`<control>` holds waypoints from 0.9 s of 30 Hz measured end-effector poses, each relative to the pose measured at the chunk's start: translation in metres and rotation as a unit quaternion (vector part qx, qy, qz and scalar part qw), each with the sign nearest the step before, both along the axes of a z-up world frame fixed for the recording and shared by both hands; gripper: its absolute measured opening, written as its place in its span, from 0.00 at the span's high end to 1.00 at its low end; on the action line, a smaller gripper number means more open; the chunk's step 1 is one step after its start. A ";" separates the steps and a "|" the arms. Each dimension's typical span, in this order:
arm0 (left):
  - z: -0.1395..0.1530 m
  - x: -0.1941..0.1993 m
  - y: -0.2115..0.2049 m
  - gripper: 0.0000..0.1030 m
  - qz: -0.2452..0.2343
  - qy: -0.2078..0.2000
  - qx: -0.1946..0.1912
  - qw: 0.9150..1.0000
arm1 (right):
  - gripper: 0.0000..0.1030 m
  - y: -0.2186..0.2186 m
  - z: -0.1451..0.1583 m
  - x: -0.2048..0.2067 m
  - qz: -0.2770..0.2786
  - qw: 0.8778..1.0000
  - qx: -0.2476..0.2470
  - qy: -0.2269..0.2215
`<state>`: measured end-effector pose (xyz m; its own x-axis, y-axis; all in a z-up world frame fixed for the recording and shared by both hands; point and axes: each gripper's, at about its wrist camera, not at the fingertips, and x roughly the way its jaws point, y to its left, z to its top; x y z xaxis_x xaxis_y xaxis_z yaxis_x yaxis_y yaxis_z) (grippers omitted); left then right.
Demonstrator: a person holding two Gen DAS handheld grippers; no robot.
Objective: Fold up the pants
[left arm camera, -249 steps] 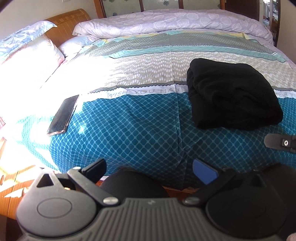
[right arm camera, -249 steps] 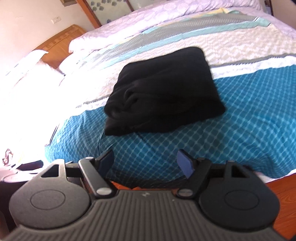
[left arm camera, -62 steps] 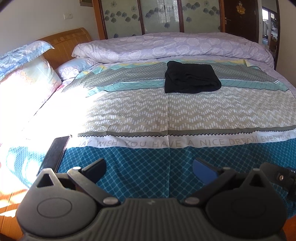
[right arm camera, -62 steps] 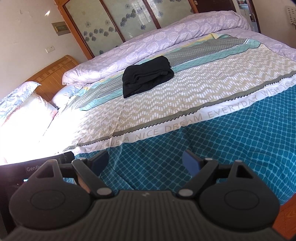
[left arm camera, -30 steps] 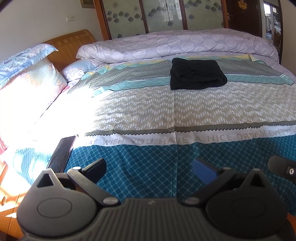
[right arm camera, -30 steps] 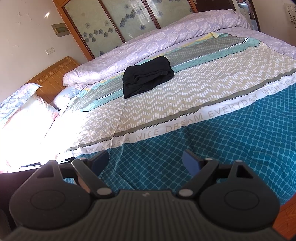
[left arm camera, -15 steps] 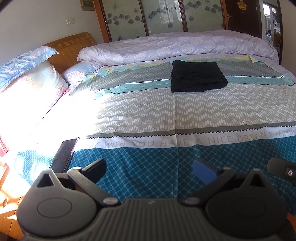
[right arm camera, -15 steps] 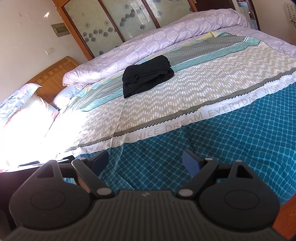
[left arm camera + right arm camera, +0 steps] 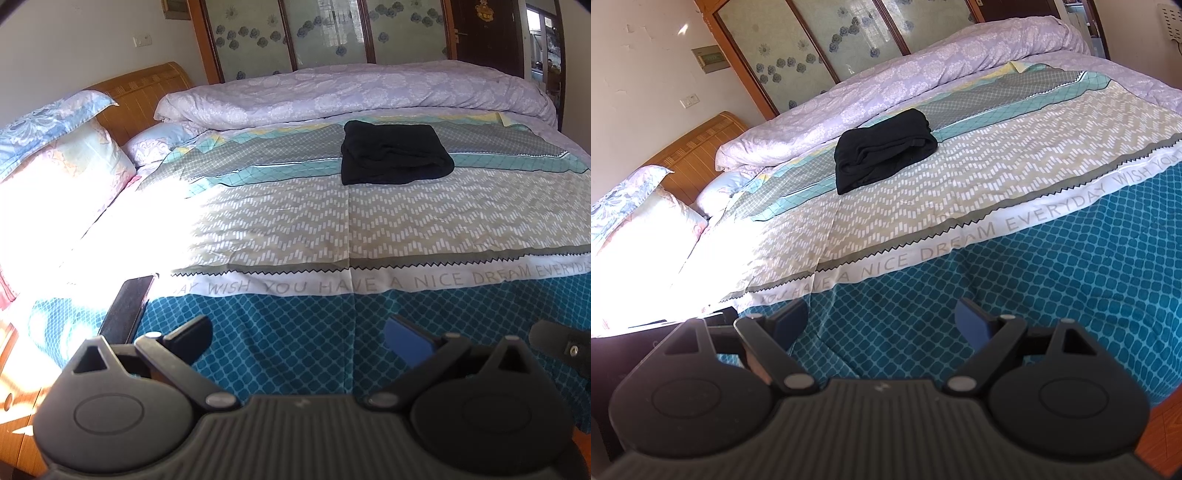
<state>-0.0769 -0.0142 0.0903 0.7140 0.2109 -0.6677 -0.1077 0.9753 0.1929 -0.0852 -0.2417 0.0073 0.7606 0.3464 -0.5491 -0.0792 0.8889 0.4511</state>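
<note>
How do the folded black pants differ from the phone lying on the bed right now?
The pants are a thick, soft folded bundle; the phone is a thin, flat, rigid slab. The pants lie far up the bed on the grey and teal stripes beside the rolled lilac duvet; the phone sits at the near left edge, on the blue pattern. The pants are matte; the phone's face is glossy. Both are dark and rest untouched, with neither gripper holding them.

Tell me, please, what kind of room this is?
Most likely a home bedroom: a large bed with a patterned bedspread, pillows against a wooden headboard, and folded black pants lying on the bed.
</note>
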 end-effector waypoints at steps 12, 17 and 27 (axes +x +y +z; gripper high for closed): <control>-0.003 0.003 0.001 0.00 0.003 0.015 -0.008 1.000 | 0.14 0.001 -0.002 0.000 -0.001 1.000 0.000 0.003; -0.004 0.003 -0.001 0.00 0.001 0.017 -0.004 1.000 | 0.14 0.000 -0.002 0.000 -0.001 1.000 0.000 0.003; -0.004 0.003 -0.001 0.00 -0.002 0.023 -0.004 1.000 | 0.14 0.000 -0.002 0.000 -0.001 1.000 0.000 0.003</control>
<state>-0.0735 -0.0154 0.0858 0.6833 0.2025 -0.7015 -0.0948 0.9772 0.1897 -0.0852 -0.2412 0.0057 0.7580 0.3454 -0.5533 -0.0750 0.8888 0.4521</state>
